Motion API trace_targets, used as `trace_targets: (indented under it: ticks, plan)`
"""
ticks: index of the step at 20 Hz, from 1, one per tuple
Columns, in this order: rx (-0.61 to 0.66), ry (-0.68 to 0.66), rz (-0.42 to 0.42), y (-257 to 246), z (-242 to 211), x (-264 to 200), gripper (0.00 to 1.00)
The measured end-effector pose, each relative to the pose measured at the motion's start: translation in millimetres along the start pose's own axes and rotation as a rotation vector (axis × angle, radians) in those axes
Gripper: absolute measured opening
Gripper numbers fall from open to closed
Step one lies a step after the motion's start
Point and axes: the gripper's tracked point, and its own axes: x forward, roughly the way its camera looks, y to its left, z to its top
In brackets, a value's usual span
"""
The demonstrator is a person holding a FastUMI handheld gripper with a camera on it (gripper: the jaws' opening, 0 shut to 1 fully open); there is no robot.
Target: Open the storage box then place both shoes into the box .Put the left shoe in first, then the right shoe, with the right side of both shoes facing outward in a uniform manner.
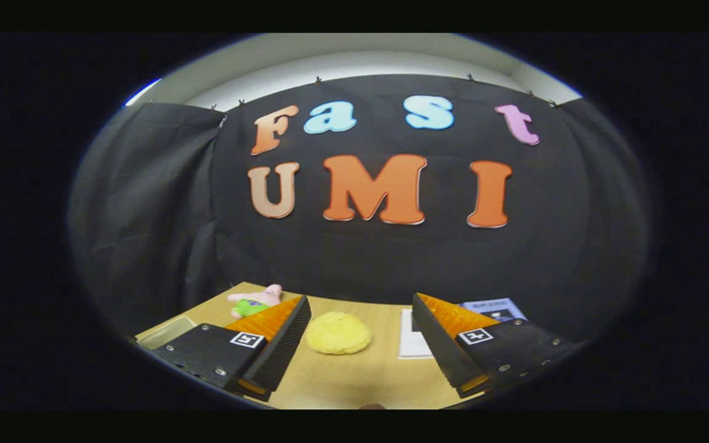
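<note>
My gripper (360, 335) is open, held above a wooden table (354, 381) and aimed mostly at the booth's black cloth wall. Nothing lies between the fingers (280, 344). A clear plastic container corner (167, 332) sits at the table's left edge, beside the left finger; I cannot tell whether it is the storage box.
A yellow fluffy item (337, 333) lies on the table just ahead, between the fingers' lines. A pink and green plush toy (256, 300) rests beyond the left finger. A white sheet (412, 335) and a bluish booklet (495, 307) lie by the right finger.
</note>
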Motion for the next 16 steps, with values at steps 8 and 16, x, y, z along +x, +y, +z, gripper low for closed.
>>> trace_targets:
  ticks: [8,16]
  plan:
    - [0.006,-0.213,-0.141,-66.9,75.8,-32.2,0.98]
    - [0.022,-0.228,-0.168,-77.8,92.0,-37.2,0.98]
